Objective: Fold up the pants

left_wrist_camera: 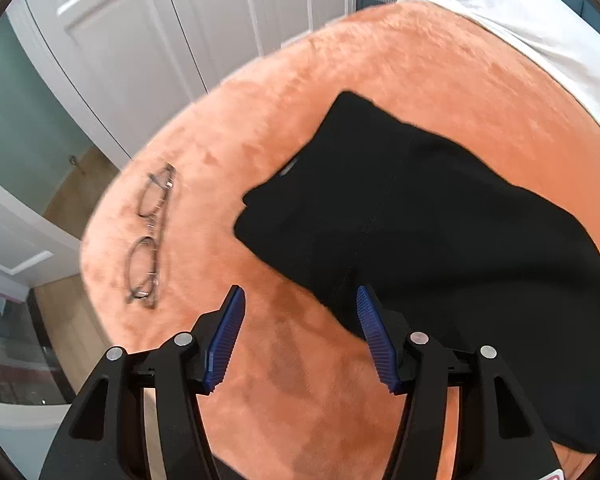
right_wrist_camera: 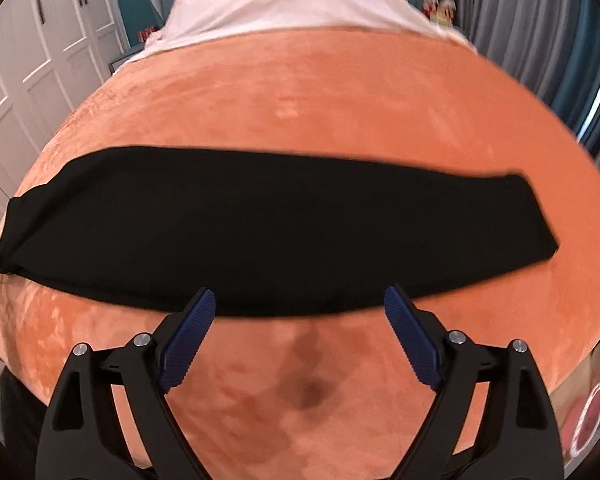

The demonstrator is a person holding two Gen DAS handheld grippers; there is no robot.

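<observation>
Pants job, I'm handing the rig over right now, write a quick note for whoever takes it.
Left tool: open, empty, at the near edge of the pants.
Right tool: open, empty, at the near edge of the pants.
Pants: one long flat strip on the orange blanket; glasses lie beside one end.
Done: seemingly folded lengthwise.
Left: fold the strip end to end, avoiding the glasses.
</observation>
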